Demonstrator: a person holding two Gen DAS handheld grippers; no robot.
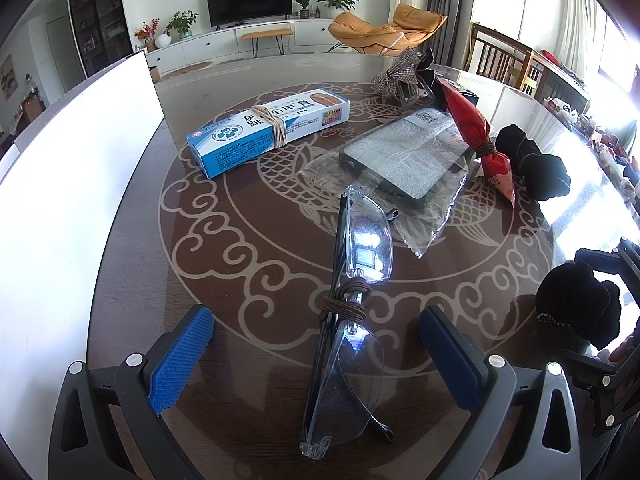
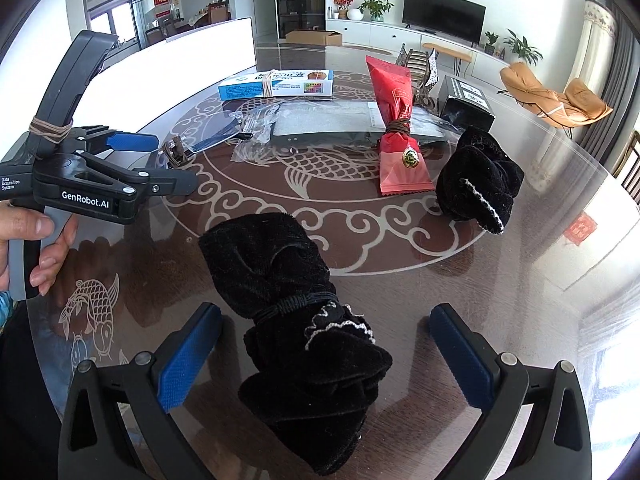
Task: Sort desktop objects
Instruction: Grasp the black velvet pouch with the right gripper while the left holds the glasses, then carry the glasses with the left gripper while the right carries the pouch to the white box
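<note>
Left tongs (image 1: 316, 354) gape wide around folded glasses (image 1: 348, 308) on the tabletop (image 1: 248, 216), long axis running straight ahead. Right tongs (image 2: 326, 354) gape wide around a black pouch (image 2: 308, 320), lengthwise too.

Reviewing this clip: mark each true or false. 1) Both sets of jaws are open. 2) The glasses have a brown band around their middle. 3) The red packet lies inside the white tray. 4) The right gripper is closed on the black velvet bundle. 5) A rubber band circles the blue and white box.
1) True: the left gripper and right gripper both stand wide open.
2) True: the glasses are tied at the middle with a brown band.
3) False: the red packet lies on the table, partly over the bagged dark case.
4) False: the black velvet bundle lies between open jaws, ungripped.
5) True: the blue and white box is banded.
</note>
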